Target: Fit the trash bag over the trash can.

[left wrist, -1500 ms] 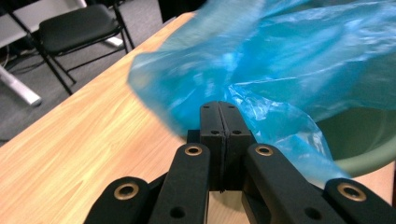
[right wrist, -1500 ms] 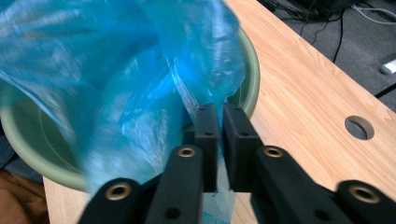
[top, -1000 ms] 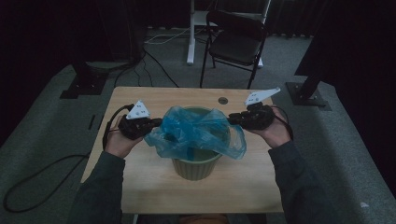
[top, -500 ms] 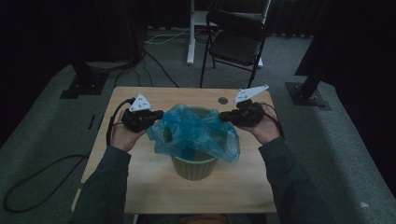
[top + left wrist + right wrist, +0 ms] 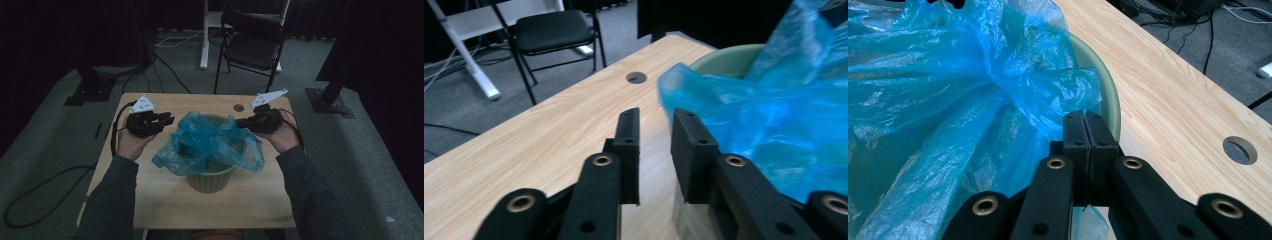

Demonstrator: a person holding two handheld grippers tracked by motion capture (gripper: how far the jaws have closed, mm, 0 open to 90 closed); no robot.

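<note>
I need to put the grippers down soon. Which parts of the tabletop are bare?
Bare wood lies along the near edge of the table below the green bin, and on the far strip around the round hole. The middle is crowded by the blue bag.

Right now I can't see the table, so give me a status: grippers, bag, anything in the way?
Left gripper just opened, nothing between fingers. Right gripper shut at bag edge. Bag draped loose over bin.

Dim studio, black curtains (image 5: 60, 35), stand bases (image 5: 330, 100) (folding chair (image 5: 252, 45))
</note>
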